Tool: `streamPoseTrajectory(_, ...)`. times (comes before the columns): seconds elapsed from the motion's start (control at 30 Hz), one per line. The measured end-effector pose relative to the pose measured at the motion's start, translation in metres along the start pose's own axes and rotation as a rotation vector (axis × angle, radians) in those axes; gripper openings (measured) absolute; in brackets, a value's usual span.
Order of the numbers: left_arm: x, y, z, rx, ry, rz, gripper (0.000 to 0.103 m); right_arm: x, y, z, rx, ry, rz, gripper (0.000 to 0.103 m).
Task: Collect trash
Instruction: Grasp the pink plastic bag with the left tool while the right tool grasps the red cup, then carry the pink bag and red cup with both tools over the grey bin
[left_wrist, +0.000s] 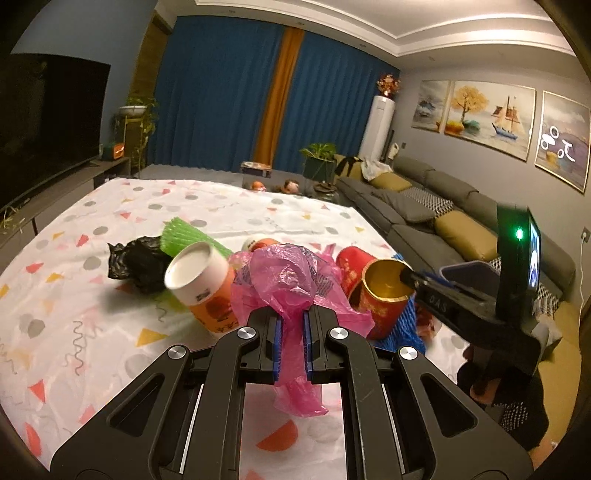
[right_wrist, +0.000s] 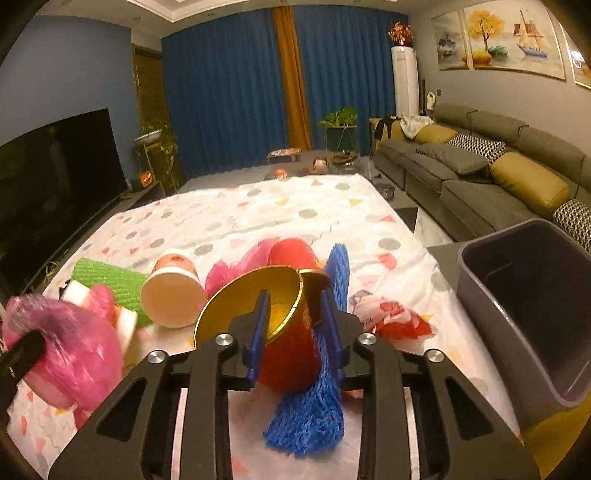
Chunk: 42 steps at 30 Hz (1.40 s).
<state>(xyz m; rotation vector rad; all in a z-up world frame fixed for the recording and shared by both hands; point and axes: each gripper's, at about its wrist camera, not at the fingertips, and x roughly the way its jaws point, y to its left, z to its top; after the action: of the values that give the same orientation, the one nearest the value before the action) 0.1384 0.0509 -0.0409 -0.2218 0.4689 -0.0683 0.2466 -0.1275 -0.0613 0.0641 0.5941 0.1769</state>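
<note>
Gripping crumpled pink plastic bag (left_wrist: 291, 284), left gripper (left_wrist: 291, 332) jaws nearly shut on it above table (left_wrist: 92, 332). Right gripper (right_wrist: 295, 325) jaws straddle rim wall of tipped red-and-gold paper cup (right_wrist: 288, 354), one finger inside mouth, contact unclear. Dark grey plastic bin (right_wrist: 524, 295) lies right of cup, nearest right hand.

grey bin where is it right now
The grey bin shows only in the right wrist view, at the far right, off the table's edge, in front of the sofa and right of the red wrapper.
</note>
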Motion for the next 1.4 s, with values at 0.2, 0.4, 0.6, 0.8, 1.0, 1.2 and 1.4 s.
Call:
streamPoseTrajectory(0.2, 0.0, 0.003, -0.001, -0.008, 0.01, -0.001, 0.008, -0.011, -0.003, -0.018, -0.017, 0.012, 0.004, 0.012)
streamPoseTrajectory(0.4, 0.0, 0.003, -0.005, -0.008, 0.018, -0.009, 0.008, -0.021, -0.008, -0.032, -0.014, 0.009, 0.007, 0.006)
streamPoseTrajectory(0.6, -0.003, 0.001, -0.004, -0.006, 0.008, -0.016, 0.008, -0.041, -0.007, -0.039, -0.027, -0.037, 0.009, 0.005)
streamPoseTrajectory(0.8, -0.006, -0.006, -0.005, 0.0, 0.005, -0.035, 0.008, -0.06, -0.009, -0.04, -0.028, -0.077, 0.018, 0.005)
streamPoseTrajectory(1.0, -0.008, -0.005, -0.001, -0.032, 0.01, -0.081, 0.008, -0.08, -0.015, -0.036, -0.013, -0.119, 0.024, 0.005)
streamPoseTrajectory(1.2, -0.012, -0.013, 0.002, -0.018, -0.004, -0.072, 0.008, -0.095, -0.023, -0.034, -0.001, -0.155, 0.024, 0.005)
streamPoseTrajectory(1.4, -0.011, -0.026, 0.004, 0.006, -0.012, -0.078, 0.008, -0.106, -0.033, -0.033, 0.017, -0.177, 0.017, 0.005)
